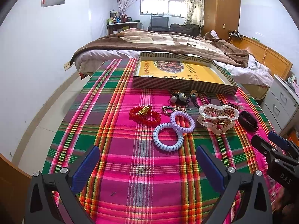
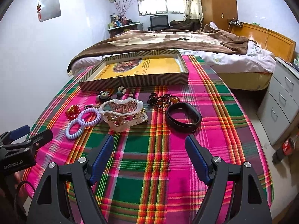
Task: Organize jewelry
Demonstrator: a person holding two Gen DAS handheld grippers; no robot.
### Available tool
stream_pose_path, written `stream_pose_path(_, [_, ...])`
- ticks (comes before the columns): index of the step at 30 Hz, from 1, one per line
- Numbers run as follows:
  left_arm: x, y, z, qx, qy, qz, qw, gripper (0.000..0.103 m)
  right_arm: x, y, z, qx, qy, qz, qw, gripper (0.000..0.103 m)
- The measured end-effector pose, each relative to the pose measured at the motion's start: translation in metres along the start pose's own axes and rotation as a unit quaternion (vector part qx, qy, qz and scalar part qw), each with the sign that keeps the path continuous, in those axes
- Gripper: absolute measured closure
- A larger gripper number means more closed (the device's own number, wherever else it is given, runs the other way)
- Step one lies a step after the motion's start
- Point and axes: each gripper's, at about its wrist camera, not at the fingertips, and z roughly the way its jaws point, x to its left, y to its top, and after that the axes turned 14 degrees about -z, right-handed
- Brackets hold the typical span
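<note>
Plaid cloth (image 1: 130, 168), pink/green, covers the table. Left wrist view: left gripper (image 1: 147, 165) hovers low over bare cloth, jaws spread wide, nothing between them. Just ahead lie two coil hair ties, the blue one (image 1: 168, 137) overlapping the lilac one (image 1: 182, 121). Red bead bracelet (image 1: 144, 114) with gold charm sits left of them, clear hair claw (image 1: 217, 118) right of them, black band (image 1: 248, 120) further right. Bear hair ties (image 1: 180, 98) lie near the box wall. Shallow striped box (image 1: 179, 84) with yellow floor stands at the far side of the table, no jewelry in it. Right gripper (image 1: 269, 143) shows at the right edge, also open.

Right wrist view: right gripper (image 2: 149, 155) above cloth (image 2: 149, 168), jaws wide apart, holding nothing. Black band (image 2: 184, 118) lies just ahead, slightly right. Dark bead necklace (image 2: 162, 100) sits behind it, hair claw (image 2: 121, 114) to the left, coil ties (image 2: 82, 123) beyond that. Box (image 2: 134, 80) at the back. Left gripper (image 2: 28, 134) visible at left edge.
</note>
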Motion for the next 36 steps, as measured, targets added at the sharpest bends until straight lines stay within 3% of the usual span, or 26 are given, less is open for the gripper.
stream_pose_path(23, [0.008, 0.009, 0.012, 0.010, -0.014, -0.005, 0.9998, 0.000, 0.005, 0.008, 0.010, -0.012, 0.016, -0.031, 0.999, 0.025])
stream_pose_path(30, [0.027, 0.019, 0.022, 0.022, -0.024, -0.021, 0.9993, 0.000, 0.009, 0.013, 0.026, 0.010, 0.037, -0.065, 0.997, 0.025])
stream_pose_path(36, [0.044, 0.027, 0.030, 0.029, -0.021, -0.035, 0.9987, 0.000, 0.020, 0.032, 0.034, 0.000, 0.054, -0.105, 0.993, 0.025])
